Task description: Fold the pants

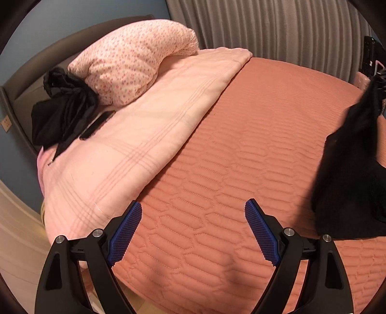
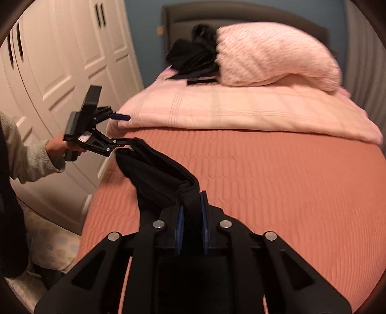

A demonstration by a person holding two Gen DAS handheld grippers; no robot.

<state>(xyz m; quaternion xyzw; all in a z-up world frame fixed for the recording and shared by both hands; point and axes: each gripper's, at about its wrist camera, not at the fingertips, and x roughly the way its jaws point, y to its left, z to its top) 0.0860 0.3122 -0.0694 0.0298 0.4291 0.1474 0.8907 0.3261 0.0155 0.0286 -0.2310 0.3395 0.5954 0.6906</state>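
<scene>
Black pants (image 2: 156,169). Orange bedspread (image 1: 229,157), stitched in long six-sided shapes. Pale pink blanket (image 1: 135,135) with thin grey stripes crossing. Pink pillow (image 1: 130,62) dotted with tiny red flowers. Black clothes (image 1: 65,106) beside pillow. Black grippers, blue bumpy pads (image 1: 125,229). Grey striped curtain (image 1: 277,29). White wardrobe doors (image 2: 60,60), black handles. Blue wall (image 1: 72,14). Dark grey headboard (image 2: 241,12). Light grey fuzzy sleeve (image 2: 26,154).
</scene>
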